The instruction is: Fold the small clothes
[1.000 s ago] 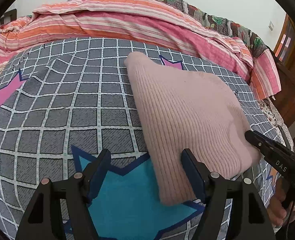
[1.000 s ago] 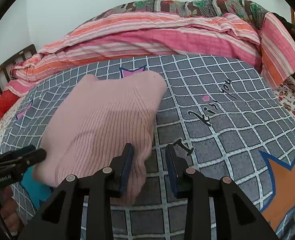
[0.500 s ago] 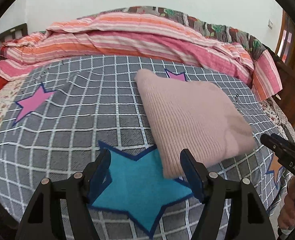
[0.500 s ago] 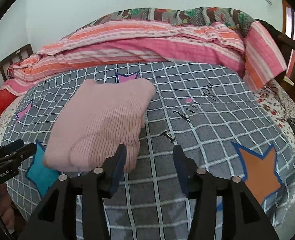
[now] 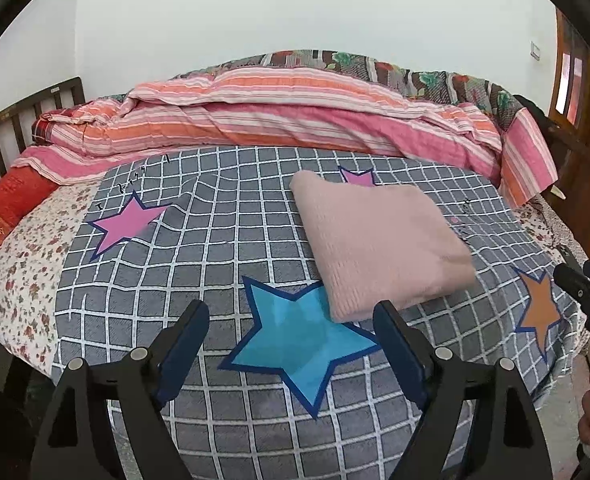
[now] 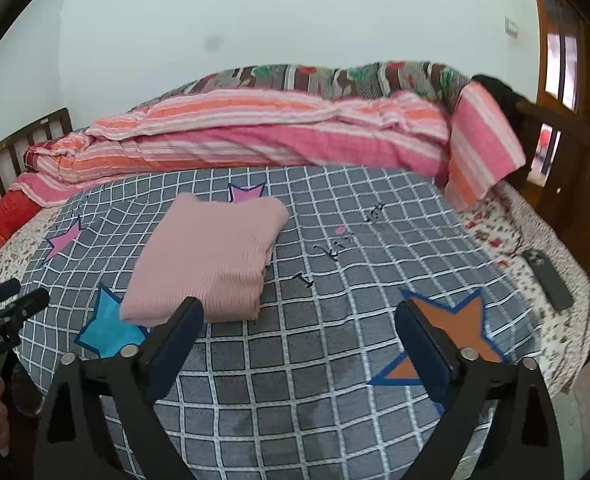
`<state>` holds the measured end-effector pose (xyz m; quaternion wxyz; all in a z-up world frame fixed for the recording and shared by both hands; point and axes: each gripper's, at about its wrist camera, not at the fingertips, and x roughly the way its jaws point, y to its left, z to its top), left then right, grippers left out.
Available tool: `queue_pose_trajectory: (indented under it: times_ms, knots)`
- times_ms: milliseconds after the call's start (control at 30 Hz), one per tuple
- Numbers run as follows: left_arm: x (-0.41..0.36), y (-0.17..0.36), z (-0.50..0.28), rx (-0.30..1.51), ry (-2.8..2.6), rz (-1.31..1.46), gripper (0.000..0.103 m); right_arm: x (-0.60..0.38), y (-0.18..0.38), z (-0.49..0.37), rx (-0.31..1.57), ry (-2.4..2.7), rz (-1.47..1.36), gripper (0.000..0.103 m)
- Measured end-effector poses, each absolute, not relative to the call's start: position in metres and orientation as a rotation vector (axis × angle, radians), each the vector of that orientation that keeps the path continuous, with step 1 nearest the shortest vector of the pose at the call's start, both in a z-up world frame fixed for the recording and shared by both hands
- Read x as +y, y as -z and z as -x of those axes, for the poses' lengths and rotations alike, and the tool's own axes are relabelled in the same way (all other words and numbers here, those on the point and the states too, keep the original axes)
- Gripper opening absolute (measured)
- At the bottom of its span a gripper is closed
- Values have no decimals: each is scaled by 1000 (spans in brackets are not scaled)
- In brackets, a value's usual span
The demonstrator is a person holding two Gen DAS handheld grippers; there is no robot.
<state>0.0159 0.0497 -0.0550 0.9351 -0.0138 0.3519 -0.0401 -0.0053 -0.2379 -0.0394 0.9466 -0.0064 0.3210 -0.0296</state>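
Grey checked blanket (image 5: 215,240) fills the frame; the pink sweater (image 5: 375,240) sits folded right of centre. Left gripper (image 5: 291,332) and right gripper (image 6: 299,328) both gape wide, holding nothing. Probably just needs edges squared up gently.

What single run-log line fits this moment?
stage: fold done | pink sweater: folded on grid blanket, free | left gripper: open, empty | right gripper: open, empty

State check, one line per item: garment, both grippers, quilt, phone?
pink knit garment: folded, lying flat on grid blanket, ungripped
left gripper: open, empty
right gripper: open, empty
striped quilt: bunched along far side
phone: lying flat near bed edge
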Motion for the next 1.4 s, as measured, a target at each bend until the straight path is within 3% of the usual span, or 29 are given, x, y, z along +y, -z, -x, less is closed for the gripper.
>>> queue_pose_trajectory:
  times_ms: [1400]
  knots:
    - [38, 36, 8, 685, 65, 48, 83, -243, 27, 36, 628, 30, -36, 98]
